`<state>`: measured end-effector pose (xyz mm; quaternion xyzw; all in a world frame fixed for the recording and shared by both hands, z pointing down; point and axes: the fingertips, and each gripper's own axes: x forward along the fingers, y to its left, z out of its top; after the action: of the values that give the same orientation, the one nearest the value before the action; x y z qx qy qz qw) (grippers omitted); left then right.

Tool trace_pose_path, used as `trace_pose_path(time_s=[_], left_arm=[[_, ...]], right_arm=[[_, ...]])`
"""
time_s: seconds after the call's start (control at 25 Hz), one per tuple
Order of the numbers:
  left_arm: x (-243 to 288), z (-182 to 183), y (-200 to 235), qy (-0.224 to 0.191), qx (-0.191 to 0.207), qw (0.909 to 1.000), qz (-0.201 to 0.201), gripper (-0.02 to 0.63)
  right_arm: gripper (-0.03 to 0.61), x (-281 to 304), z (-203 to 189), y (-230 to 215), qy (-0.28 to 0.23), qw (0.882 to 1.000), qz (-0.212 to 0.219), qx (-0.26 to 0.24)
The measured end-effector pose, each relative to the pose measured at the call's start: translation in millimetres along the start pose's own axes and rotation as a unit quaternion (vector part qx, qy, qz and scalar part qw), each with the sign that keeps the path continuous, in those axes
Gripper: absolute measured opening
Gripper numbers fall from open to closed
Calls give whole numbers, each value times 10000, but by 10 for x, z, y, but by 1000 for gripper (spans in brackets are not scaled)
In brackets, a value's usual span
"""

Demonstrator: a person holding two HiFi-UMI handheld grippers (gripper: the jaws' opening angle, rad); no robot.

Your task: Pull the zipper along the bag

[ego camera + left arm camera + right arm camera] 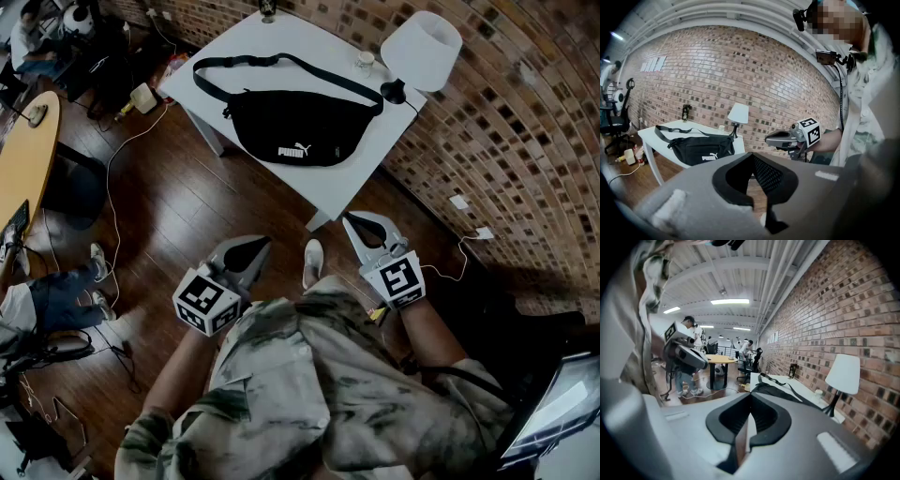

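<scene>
Progress: zip pull not begun, I'd say | bag (291,127) lies on the surface (361,176), well apart from both | left gripper (255,246) clenched, empty | right gripper (356,223) clenched, empty | all still to do

- You have a black waist bag (295,127) with a white logo on its front; it lies flat near the middle of the white table (349,178).
- Its black strap (246,59) loops out across the table's far half.
- Its zipper is too small to make out.
</scene>
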<state>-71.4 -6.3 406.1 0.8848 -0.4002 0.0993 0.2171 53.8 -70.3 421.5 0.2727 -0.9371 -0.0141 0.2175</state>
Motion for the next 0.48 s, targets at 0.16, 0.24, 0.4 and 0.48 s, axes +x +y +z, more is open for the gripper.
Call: trace_pose_path(time_s=[0.16,0.24,0.4,0.48], left_arm=[[832,243,354,31,156,9999,-16,2],[1214,316,531,101,191,9998,25,2],[1676,226,739,637,152,9978,83,2],[1901,182,946,805,187,9965,155,34]], right_arm=[[6,462,-158,-701,78,9995,204,-221],[6,701,-248,-1017,143,9986,263,-435],[7,1010,-499,-1332,374,9985,338,-217],[7,1243,-606,-1515,456,9982,350,-186]])
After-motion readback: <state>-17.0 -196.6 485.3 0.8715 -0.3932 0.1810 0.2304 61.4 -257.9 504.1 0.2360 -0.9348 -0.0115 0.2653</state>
